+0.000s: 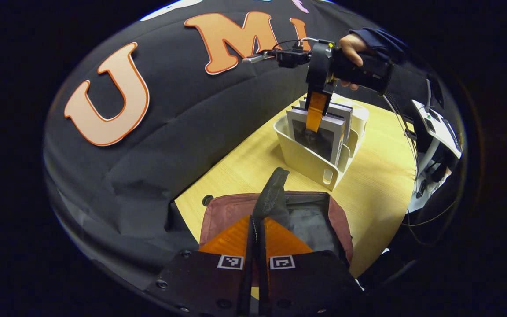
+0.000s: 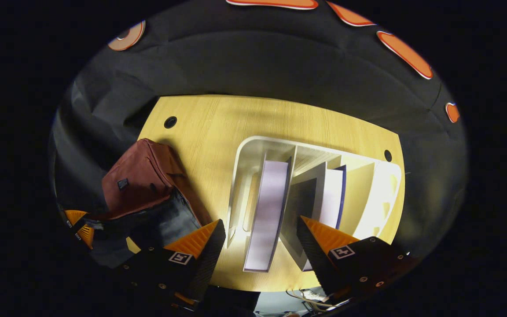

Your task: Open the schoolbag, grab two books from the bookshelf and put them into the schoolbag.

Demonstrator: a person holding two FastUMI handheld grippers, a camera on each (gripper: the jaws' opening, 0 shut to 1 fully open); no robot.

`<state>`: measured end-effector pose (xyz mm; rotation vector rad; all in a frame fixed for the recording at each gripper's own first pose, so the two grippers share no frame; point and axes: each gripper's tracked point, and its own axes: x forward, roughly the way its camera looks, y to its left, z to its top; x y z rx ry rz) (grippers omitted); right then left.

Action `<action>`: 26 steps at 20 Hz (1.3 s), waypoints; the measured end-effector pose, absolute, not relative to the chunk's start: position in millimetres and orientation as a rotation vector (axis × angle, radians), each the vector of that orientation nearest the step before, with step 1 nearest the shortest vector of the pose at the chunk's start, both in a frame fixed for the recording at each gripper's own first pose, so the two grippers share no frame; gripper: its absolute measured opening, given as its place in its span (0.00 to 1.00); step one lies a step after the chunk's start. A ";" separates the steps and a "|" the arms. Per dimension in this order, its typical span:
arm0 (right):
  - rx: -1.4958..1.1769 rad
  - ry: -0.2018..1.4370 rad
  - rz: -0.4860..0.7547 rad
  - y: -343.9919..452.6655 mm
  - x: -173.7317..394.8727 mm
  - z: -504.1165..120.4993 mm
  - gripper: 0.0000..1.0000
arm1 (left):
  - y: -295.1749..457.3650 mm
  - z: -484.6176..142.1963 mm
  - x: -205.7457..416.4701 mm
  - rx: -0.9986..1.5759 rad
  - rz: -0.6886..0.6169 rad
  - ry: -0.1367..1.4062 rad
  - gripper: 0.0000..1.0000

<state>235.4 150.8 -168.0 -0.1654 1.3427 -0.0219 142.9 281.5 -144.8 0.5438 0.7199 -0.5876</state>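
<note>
While a hand [image 1: 351, 48] in a dark sleeve holds the right gripper [image 1: 314, 113] pointing straight down over the white bookshelf [image 1: 306, 160], its orange fingers hang spread apart, grasping nothing, with the front book [image 1: 324, 136] beneath them. From the right gripper view, those fingers [image 2: 324, 235] straddle the top edge of that upright book [image 2: 267, 207], one on each side, apart from it. A second book [image 2: 330, 191] stands in the next compartment, leaning slightly; both books run lengthwise along the rack's dividers, edges up.

Near the table's [image 1: 381, 193] front edge, the left gripper [image 1: 257, 240] is clenched on the black flap [image 1: 271, 193] of the maroon schoolbag [image 1: 231, 211], holding that strip upright. The bag's mouth gapes open toward the bookshelf, its dark lining exposed.

The left gripper view takes in the person's hand and equipment at the table's far side; the right gripper view looks down into the rack's compartments and shows the schoolbag [image 2: 143, 185] standing to one side, well apart from the shelf.
</note>
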 end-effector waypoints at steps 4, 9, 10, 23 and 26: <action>-0.213 1.431 -0.042 154.2 231.5 -187.0 0.73 | 282.4 -143.6 143.9 0.564 -0.598 0.724 0.07; -0.215 1.512 -0.069 156.3 214.7 -208.4 0.48 | 280.3 -143.4 142.7 0.569 -0.609 0.730 0.07; -0.204 1.512 -0.079 158.5 213.2 -206.1 0.46 | 280.2 -144.0 143.6 0.568 -0.608 0.732 0.07; 0.016 1.306 -0.061 147.0 187.8 -73.6 0.36 | 286.9 -145.0 142.3 0.543 -0.605 0.752 0.07; 0.061 1.243 -0.043 153.2 168.0 -38.9 0.36 | 288.4 -142.2 143.0 0.536 -0.611 0.758 0.07</action>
